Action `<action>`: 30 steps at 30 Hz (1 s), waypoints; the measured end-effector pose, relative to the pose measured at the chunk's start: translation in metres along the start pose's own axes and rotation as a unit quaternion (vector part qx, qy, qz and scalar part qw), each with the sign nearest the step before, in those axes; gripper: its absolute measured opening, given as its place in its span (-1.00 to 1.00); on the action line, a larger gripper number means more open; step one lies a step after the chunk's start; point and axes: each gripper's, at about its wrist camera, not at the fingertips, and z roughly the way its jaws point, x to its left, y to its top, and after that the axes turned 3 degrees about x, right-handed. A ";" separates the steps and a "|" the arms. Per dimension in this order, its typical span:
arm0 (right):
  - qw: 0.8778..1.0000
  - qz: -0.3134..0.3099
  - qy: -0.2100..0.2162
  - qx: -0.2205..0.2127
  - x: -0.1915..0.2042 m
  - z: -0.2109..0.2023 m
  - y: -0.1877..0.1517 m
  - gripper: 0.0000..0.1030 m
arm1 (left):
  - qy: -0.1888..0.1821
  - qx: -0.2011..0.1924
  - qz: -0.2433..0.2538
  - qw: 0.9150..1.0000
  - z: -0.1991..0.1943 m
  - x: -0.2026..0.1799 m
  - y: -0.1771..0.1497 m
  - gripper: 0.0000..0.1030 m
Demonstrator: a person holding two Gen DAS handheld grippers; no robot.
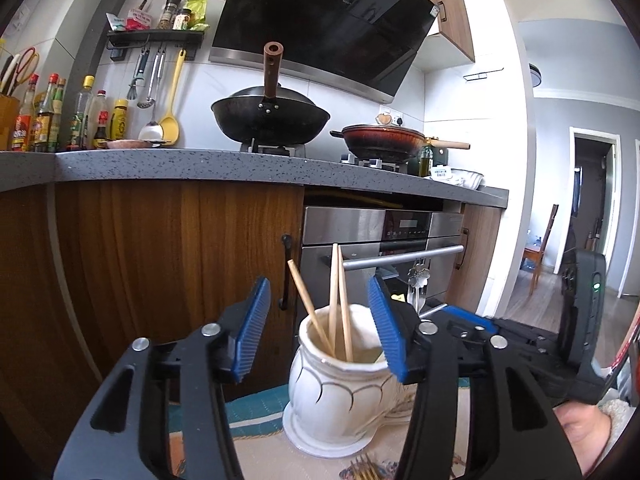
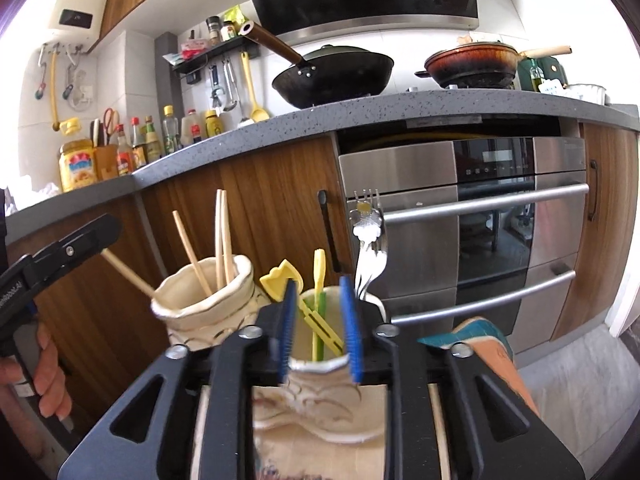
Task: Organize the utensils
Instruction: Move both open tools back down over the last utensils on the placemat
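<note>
A white ceramic holder (image 1: 336, 392) stands on a patterned mat and holds three wooden chopsticks (image 1: 340, 304). My left gripper (image 1: 320, 320) is open just above and around its rim, touching nothing. In the right wrist view the same holder (image 2: 200, 300) is at left, and a second ceramic holder (image 2: 320, 376) holds yellow and green plastic utensils (image 2: 320, 312) and metal forks (image 2: 370, 256). My right gripper (image 2: 320, 320) is open over this second holder's rim and grips nothing. The left gripper's body (image 2: 60, 256) shows at far left.
Wooden cabinet doors (image 1: 160, 260) and a steel oven with bar handles (image 2: 480, 208) stand right behind the holders. A gold fork (image 1: 362, 466) lies on the mat (image 1: 256, 412) near the front. The counter above carries woks and bottles.
</note>
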 end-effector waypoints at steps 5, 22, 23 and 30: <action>1.000 -0.005 -0.001 0.006 0.003 -0.025 -0.011 0.13 | 0.013 0.003 -0.002 1.000 -0.017 0.001 -0.009 0.35; 1.000 -0.021 -0.018 0.000 0.008 -0.076 -0.056 0.90 | 0.042 0.047 0.002 0.998 -0.060 -0.010 -0.040 0.88; 1.000 -0.018 -0.018 -0.001 0.007 -0.076 -0.056 0.90 | 0.041 0.058 -0.001 0.997 -0.060 -0.011 -0.044 0.88; 0.999 -0.010 -0.032 0.001 0.001 -0.074 -0.058 0.90 | 0.045 0.119 0.006 0.992 -0.053 -0.020 -0.070 0.89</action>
